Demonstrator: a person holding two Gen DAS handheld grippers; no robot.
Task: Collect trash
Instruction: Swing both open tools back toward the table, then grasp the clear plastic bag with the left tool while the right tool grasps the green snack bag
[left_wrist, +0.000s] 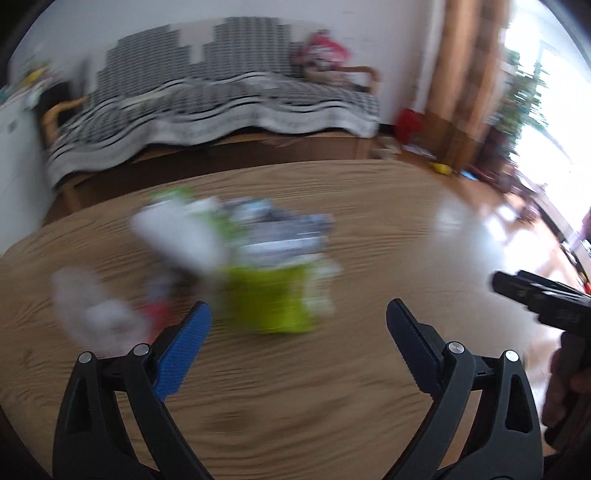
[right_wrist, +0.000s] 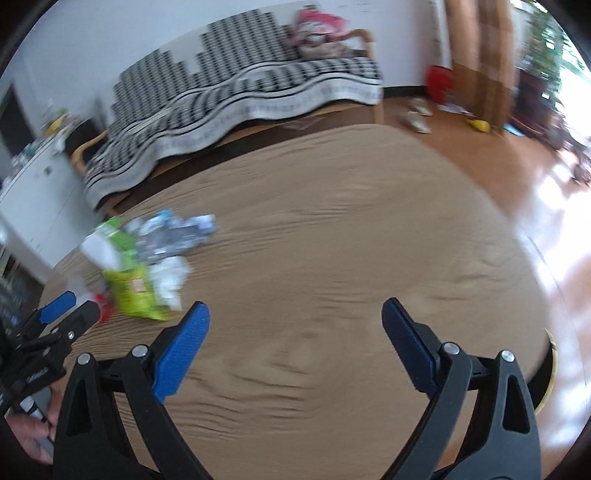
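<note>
Left wrist view is showing the left gripper (left_wrist: 299, 314) hanging over the wooden table (left_wrist: 332, 387) with its jaws spread wide and nothing between them. Directly ahead of the open gap, just past the fingertips, a lime-green snack bag (left_wrist: 269, 302) is lying flat in a small heap of trash. A white plastic bottle (left_wrist: 177, 240) is slanting across the heap's upper left, a crushed clear bottle with a blue label (left_wrist: 284, 232) is lying crosswise behind the bag, and crumpled white tissue (left_wrist: 96, 314) is sitting off to the left beside something small and red (left_wrist: 159, 310). Blur is making finer detail impossible to read. The right gripper (left_wrist: 535, 295) is poking in at the right edge, well apart from the heap.

Right wrist view is showing the right gripper (right_wrist: 295, 314) likewise spread wide and empty, but it is facing bare table (right_wrist: 351, 258). The same heap is lying up and to its left: the snack bag (right_wrist: 136, 291), crumpled tissue (right_wrist: 170, 277), white bottle (right_wrist: 101, 251) and crushed bottle (right_wrist: 173, 232). The left gripper (right_wrist: 70, 306) is entering at the left edge, its tips just beside the heap.

Judging from both views, the left gripper is the nearer and is already lined up on the green bag, whose long side is running away from the fingers; the right one would have to swing left to reach anything.
</note>
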